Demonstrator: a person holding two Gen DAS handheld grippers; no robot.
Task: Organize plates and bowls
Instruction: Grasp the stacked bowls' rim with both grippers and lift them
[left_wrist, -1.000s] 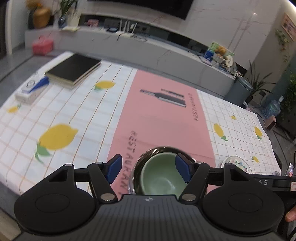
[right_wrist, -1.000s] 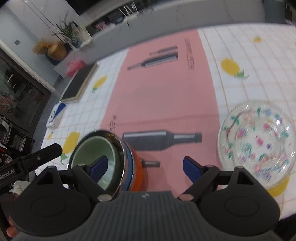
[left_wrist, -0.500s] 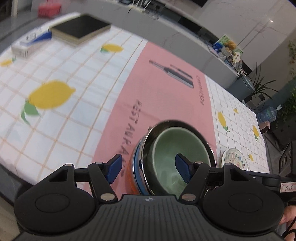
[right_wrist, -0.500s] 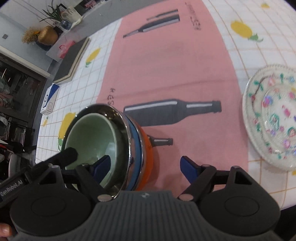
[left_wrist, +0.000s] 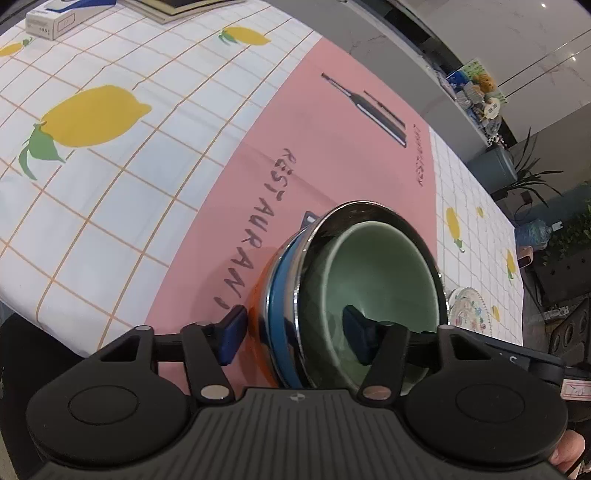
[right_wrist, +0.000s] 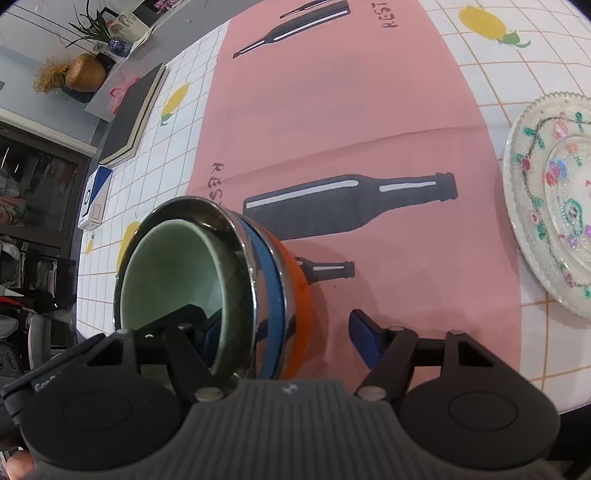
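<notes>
**Two wrist views, one stack between them**

We look steeply down along each pair of tongs, close to the tabletop (left_wrist: 110, 206). Our left view faces the stack of bowls (left_wrist: 354, 295) from its left side, with the room's far wall beyond. Our right view faces the same stack (right_wrist: 207, 288) from its right side. Both share the stack, the pink runner (left_wrist: 332, 147) and the glass plate (right_wrist: 550, 206).
</notes>
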